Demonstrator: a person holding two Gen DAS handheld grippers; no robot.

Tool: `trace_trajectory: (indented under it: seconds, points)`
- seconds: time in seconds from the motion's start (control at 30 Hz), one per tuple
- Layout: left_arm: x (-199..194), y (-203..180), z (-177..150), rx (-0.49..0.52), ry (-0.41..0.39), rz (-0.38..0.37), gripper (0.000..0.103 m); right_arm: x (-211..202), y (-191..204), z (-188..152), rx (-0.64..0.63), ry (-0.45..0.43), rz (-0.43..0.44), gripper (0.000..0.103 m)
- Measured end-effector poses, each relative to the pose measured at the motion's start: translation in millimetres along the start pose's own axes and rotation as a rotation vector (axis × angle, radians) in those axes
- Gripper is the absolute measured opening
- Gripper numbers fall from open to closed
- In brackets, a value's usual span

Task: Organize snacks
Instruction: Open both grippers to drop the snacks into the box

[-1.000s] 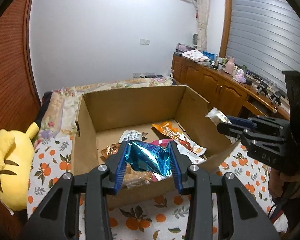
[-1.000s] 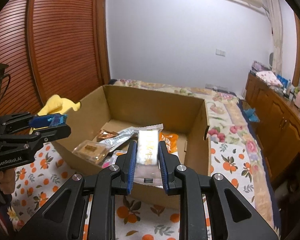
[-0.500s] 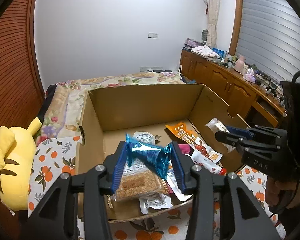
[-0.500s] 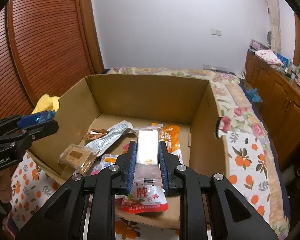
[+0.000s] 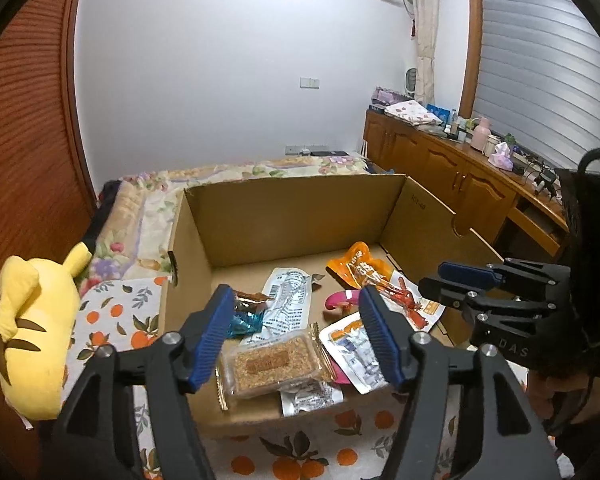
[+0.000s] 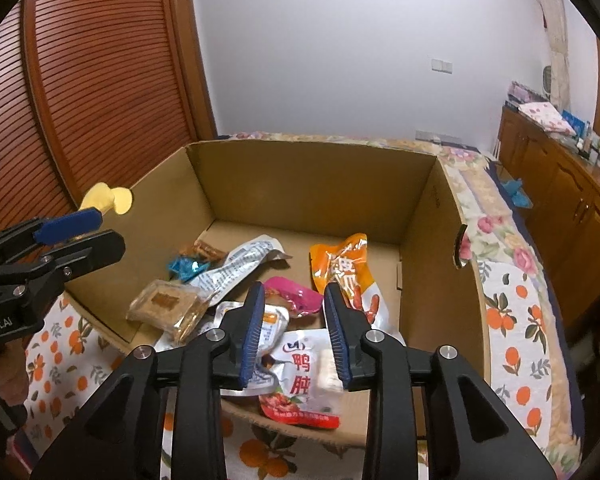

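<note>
Cardboard box (image 6: 312,176) sits open-topped on the orange-print bedspread (image 6: 516,320), its back half bare, snacks heaped toward the near wall. Blue packet (image 5: 246,322) lies by the left wall; white bar (image 6: 327,372) rests on a red-printed pouch (image 6: 300,380). Yellow plush (image 5: 36,332) flanks the box. Left gripper (image 5: 296,330) and right gripper (image 6: 294,330) hover above, both spread wide, holding nothing.

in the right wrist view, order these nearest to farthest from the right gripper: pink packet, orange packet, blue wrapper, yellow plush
1. Pink packet, just beyond the right gripper, between its fingertips.
2. Orange packet, ahead and slightly right, on the cardboard box floor.
3. Blue wrapper, ahead to the left, in the box.
4. Yellow plush, far left, outside the box.
</note>
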State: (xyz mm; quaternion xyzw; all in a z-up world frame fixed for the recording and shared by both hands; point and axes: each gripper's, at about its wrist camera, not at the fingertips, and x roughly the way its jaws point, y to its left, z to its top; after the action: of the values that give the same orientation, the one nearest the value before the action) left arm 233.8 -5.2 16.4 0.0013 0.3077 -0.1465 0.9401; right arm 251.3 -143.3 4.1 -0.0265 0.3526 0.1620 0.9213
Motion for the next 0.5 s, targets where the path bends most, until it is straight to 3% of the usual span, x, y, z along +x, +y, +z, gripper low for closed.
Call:
trace_trajectory:
  seconds: [0.5]
  points:
    - [-45,-26,-11,0.032,-0.089,-0.012,0.079,-34,1,-19,0.027,-0.083,-0.051,0.056]
